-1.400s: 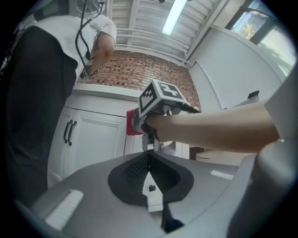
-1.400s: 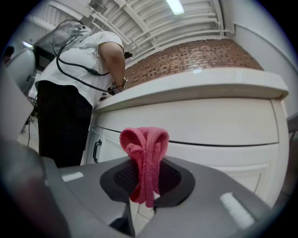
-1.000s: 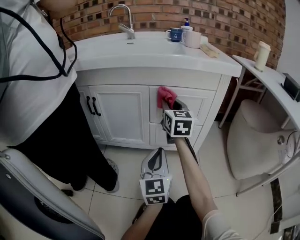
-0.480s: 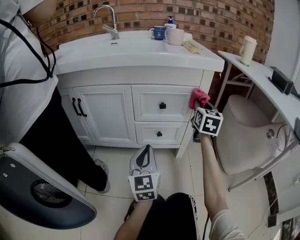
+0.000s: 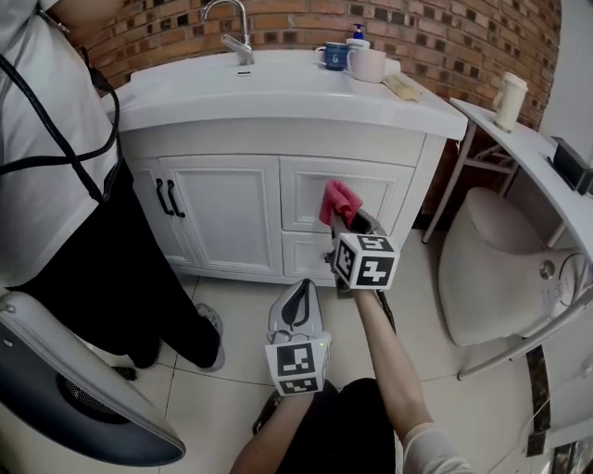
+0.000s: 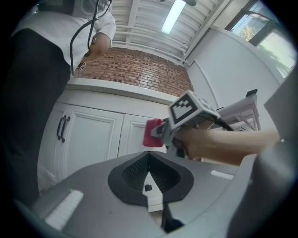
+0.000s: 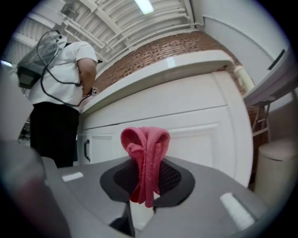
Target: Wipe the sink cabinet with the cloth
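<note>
The white sink cabinet (image 5: pixel 222 213) stands against a brick wall, with two doors on the left and drawers on the right. My right gripper (image 5: pixel 345 220) is shut on a folded pink cloth (image 5: pixel 338 201), which it holds against the upper drawer front (image 5: pixel 306 190). In the right gripper view the pink cloth (image 7: pixel 145 158) sticks up between the closed jaws, close to the drawer panel (image 7: pixel 195 135). My left gripper (image 5: pixel 298 310) hangs low over the floor tiles, shut with nothing in it. The left gripper view shows the right gripper (image 6: pixel 160 135) with the cloth (image 6: pixel 152 133).
A person in a white top and black trousers (image 5: pixel 83 213) stands at the cabinet's left. The countertop (image 5: pixel 278 93) carries a tap (image 5: pixel 232 28), a blue mug (image 5: pixel 335 56) and a white cup (image 5: pixel 372 63). A round grey appliance (image 5: pixel 65 389) sits bottom left. A beige chair (image 5: pixel 500 268) stands on the right.
My right gripper has swept the cloth leftwards from the cabinet's right edge back onto the upper drawer front. The left gripper has stayed low.
</note>
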